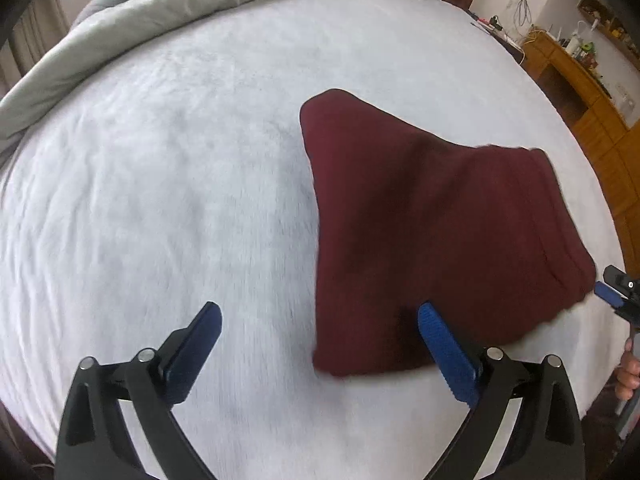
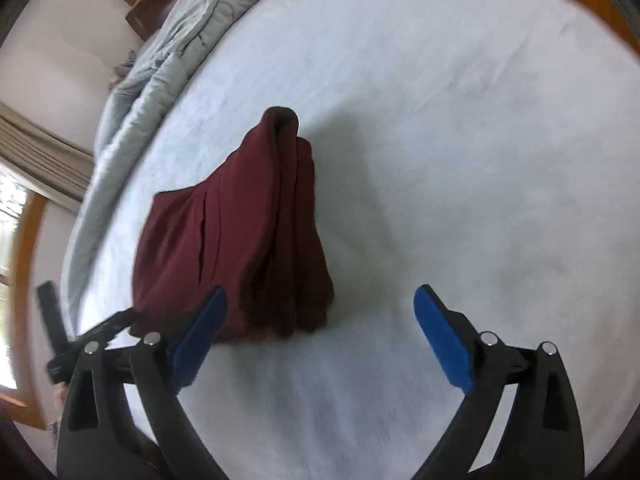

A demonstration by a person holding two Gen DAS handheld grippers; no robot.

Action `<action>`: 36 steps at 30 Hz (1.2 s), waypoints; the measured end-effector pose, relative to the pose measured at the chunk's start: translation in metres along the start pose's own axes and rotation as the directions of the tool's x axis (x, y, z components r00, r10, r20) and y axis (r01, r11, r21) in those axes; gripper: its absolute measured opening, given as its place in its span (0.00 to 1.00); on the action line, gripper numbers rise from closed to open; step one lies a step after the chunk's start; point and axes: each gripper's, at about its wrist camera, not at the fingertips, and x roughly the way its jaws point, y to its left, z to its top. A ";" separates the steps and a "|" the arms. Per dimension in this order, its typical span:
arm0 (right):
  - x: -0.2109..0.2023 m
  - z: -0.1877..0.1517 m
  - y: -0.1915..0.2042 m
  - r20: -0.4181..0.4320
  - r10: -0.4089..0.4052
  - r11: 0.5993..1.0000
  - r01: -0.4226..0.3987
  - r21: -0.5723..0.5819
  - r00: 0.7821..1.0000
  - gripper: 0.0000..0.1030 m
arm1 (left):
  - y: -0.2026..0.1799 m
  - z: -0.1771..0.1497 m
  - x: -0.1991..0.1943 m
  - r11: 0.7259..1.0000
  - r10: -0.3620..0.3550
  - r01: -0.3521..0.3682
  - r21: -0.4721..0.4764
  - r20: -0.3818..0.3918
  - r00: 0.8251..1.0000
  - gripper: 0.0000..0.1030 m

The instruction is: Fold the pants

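Note:
The dark red pants (image 1: 432,232) lie folded in a compact bundle on the white bed sheet (image 1: 160,180). In the right wrist view the pants (image 2: 240,240) show stacked folded layers on their right side. My left gripper (image 1: 320,316) is open and empty, just above the sheet, its right finger at the bundle's near edge. My right gripper (image 2: 320,300) is open and empty, its left finger over the bundle's near edge. The right gripper also shows at the far right of the left wrist view (image 1: 616,292), next to the waistband end.
A crumpled grey-green duvet (image 1: 180,4) lies along the bed's far side, also in the right wrist view (image 2: 160,72). A wooden cabinet (image 1: 592,100) with small items stands beyond the bed. A curtain and window (image 2: 24,184) are at the left.

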 end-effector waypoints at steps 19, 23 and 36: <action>-0.083 -0.078 0.130 0.107 -0.192 0.959 0.209 -0.193 0.976 0.97 | -0.036 -0.050 -0.157 0.993 0.075 -0.097 0.072 0.258 0.963 0.96; -0.090 -0.086 0.139 0.123 -0.202 0.949 0.225 -0.220 0.972 0.97 | -0.036 -0.055 -0.171 0.993 0.073 -0.095 0.065 0.276 0.958 0.96; -0.099 -0.093 0.142 0.123 -0.228 0.947 0.249 -0.203 0.966 0.97 | -0.053 -0.066 -0.183 0.989 0.097 -0.125 0.080 0.292 0.951 0.96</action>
